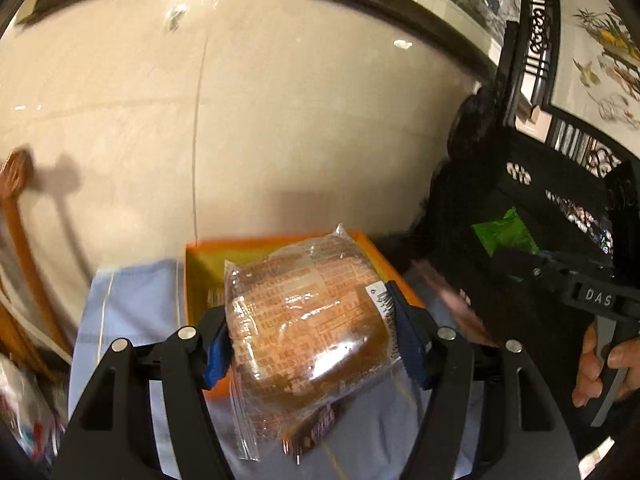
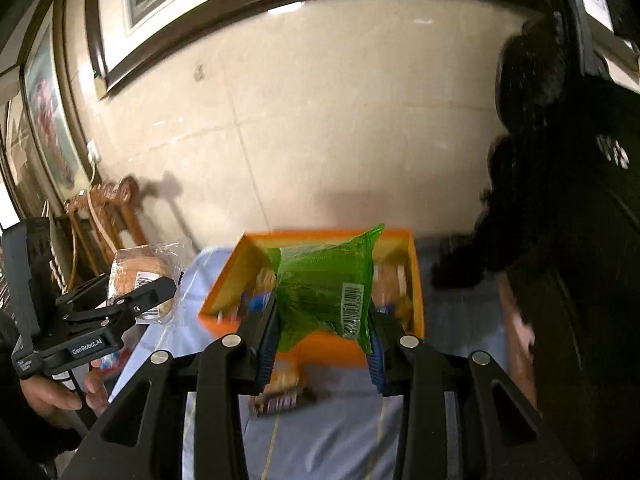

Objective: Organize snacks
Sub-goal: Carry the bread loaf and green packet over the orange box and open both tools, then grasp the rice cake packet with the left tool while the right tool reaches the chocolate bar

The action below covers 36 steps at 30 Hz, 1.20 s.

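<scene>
Our left claw [image 1: 312, 340] is clenched on a clear-wrapped bun [image 1: 308, 316], its blue pads [image 1: 412, 344] pressing the packet from both sides. We hold the bun in the air, in front of and partly over the near edge of the orange box [image 1: 200, 276], which sits on a counter covered by a pale blue cloth [image 1: 132, 312]. From the right wrist view the same bun [image 2: 140, 276] shows off to the left of the box, gripped in the left claw [image 2: 160, 292], with our left hand [image 2: 60, 396] wrapped around the handle below it.

Our right claw [image 2: 320, 344] is clenched on a green packet [image 2: 324, 284], barcode facing the camera. We hold it upright above the near wall of the orange box [image 2: 312, 348]. Inside the box several other wrapped snacks lie on the bottom, too blurred to name. On the cloth [image 2: 340, 432] just in front of the box lies a small snack bar [image 2: 280, 400] with a reddish label; the left wrist view catches it [image 1: 320, 428] under the bun.

In the left wrist view the green packet [image 1: 504, 232] shows at the right against a dark figure, and our right hand [image 1: 604, 364] grips the handle there. Behind the counter stands a cream tiled wall [image 2: 320, 120], with a carved wooden chair [image 2: 108, 216] at the left.
</scene>
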### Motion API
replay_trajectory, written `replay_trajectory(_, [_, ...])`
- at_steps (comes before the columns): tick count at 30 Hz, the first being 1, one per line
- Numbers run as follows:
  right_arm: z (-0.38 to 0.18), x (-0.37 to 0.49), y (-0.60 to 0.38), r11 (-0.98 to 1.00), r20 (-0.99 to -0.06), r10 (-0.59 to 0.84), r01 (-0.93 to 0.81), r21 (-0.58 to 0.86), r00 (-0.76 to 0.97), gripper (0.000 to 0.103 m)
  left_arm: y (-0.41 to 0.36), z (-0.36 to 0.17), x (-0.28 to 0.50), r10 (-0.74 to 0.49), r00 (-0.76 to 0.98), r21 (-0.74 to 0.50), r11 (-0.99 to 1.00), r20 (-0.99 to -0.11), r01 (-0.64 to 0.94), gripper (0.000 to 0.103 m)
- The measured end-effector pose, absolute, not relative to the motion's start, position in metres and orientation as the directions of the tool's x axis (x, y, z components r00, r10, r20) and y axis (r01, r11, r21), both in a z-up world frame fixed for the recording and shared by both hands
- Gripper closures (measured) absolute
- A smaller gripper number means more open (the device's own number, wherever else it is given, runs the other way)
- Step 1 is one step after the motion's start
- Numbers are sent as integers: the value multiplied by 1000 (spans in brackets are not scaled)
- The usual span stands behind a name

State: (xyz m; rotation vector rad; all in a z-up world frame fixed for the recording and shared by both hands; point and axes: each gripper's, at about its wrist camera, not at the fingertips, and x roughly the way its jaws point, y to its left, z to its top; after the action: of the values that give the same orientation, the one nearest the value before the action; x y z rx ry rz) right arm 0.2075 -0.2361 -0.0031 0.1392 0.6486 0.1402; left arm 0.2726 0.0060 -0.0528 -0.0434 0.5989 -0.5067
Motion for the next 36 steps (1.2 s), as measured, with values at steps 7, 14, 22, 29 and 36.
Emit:
replay_trajectory(7, [-17,315,-237,996,-685,81,-34,81,724,4,-34,-69,369,-382,647,-124,905,-660,408,4])
replay_trajectory(14, [-131,274,-217,989,-825,120,6,148,553,4,22,-162,338,-272,624,-82,945,-733,315,5])
replay_trajectory(22, [-237,249,-140,996,-925,86,-18,86,370,18,72,-235,294,-172,541,-99,982,-824,161,5])
replay_trajectory(29, [-260,272,-132,995,-924,59,52,84,377,21,58,-237,293,-175,561,-59,974,-809,219,5])
replay_trajectory(36, [-280,281,-129,1000,-942,-14,-6,-17,335,18,46,-241,304,-200,540,-87,970,-818,228,5])
